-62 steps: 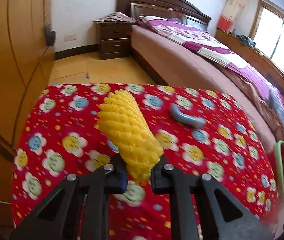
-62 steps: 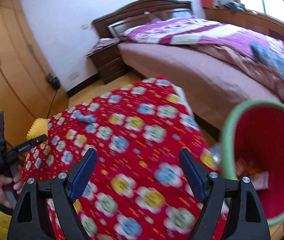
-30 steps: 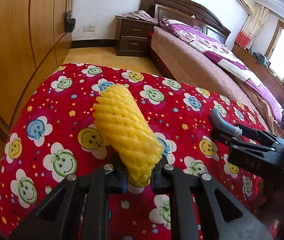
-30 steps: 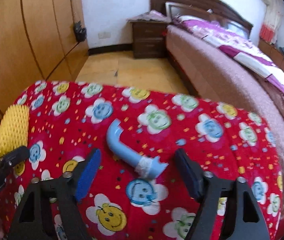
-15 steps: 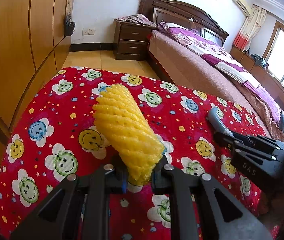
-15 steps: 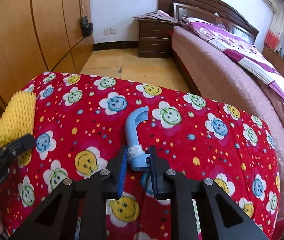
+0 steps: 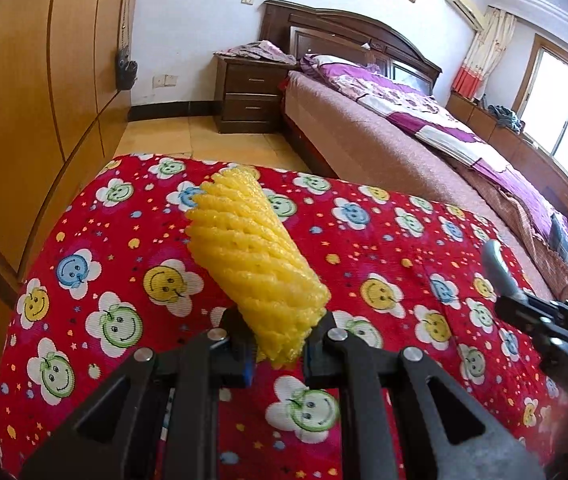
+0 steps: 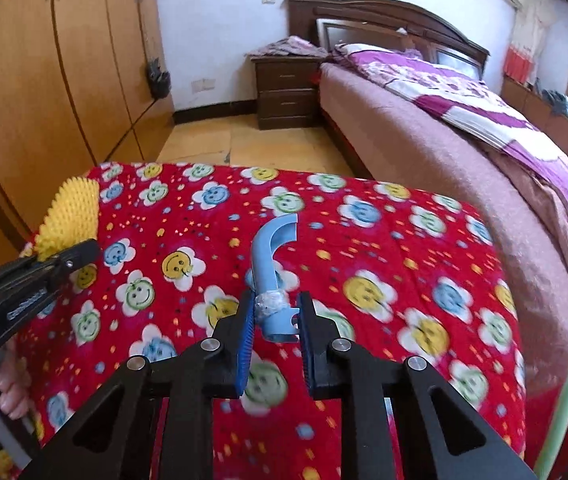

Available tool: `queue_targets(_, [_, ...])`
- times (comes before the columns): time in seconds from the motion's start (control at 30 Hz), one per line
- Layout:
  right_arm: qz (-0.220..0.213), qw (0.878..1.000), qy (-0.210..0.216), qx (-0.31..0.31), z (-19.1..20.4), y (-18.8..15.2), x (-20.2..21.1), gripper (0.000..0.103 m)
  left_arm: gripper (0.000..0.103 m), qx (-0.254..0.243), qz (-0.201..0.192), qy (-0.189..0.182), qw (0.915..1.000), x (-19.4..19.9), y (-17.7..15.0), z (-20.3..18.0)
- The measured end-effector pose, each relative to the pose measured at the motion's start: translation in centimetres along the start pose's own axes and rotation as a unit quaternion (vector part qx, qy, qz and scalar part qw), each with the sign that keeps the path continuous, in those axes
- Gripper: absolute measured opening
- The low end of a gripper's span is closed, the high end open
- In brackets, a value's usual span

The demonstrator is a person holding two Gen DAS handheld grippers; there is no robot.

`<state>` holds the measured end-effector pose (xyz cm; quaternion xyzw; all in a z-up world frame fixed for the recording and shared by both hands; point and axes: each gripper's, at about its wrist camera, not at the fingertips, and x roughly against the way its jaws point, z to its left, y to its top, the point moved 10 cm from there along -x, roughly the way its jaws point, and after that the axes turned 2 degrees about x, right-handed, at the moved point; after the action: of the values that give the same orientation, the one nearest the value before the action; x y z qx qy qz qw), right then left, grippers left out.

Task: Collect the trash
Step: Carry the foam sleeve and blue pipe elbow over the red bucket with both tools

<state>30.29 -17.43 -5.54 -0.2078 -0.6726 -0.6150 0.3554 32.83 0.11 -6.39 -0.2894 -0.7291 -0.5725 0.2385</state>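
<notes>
My left gripper (image 7: pixel 278 354) is shut on a yellow foam fruit net (image 7: pixel 252 264) and holds it above the red smiley-flower cloth (image 7: pixel 132 264). The net also shows at the left of the right wrist view (image 8: pixel 70 216). My right gripper (image 8: pixel 274 328) is shut on a curved light-blue plastic tube (image 8: pixel 270 264), lifted a little off the cloth. The tube's tip also shows in the left wrist view (image 7: pixel 497 268), sticking out of the right gripper at the right edge.
A red bin with a green rim (image 8: pixel 563 412) stands at the lower right. A bed (image 7: pixel 423 152) runs along the right, a nightstand (image 7: pixel 250 96) behind. Wooden wardrobe doors (image 7: pixel 36 100) line the left. Bare floor (image 8: pixel 244 144) lies beyond the cloth.
My right gripper swung from the bin to the blue tube, closed on it and lifted it. My left gripper kept hold of the foam net and rose slightly.
</notes>
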Motion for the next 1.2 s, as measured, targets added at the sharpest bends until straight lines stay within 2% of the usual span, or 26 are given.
queue_targets(0.3, [-0.031, 0.997, -0.001, -0.07, -4.6, -2.0, 5.5, 0.021, 0.016, -0.02, -0.008, -0.018, 0.9996, 1.6, -0.1, -2.6])
queue_targets(0.63, [-0.052, 0.99, -0.026, -0.132, -10.4, -5.7, 11.0, 0.021, 0.016, -0.081, -0.012, -0.041, 0.9958, 4.0, -1.0, -8.1])
queue_targets(0.97, [-0.076, 0.974, -0.037, -0.21, -16.0, -10.4, 15.4, 0.021, 0.016, -0.128, -0.012, -0.073, 0.989, 7.3, -2.6, -14.6])
queue_targets(1.2, [-0.08, 0.958, -0.062, -0.268, -20.0, -14.6, 18.2, 0.021, 0.016, -0.148, 0.006, -0.126, 0.9809, 9.4, -5.1, -20.2])
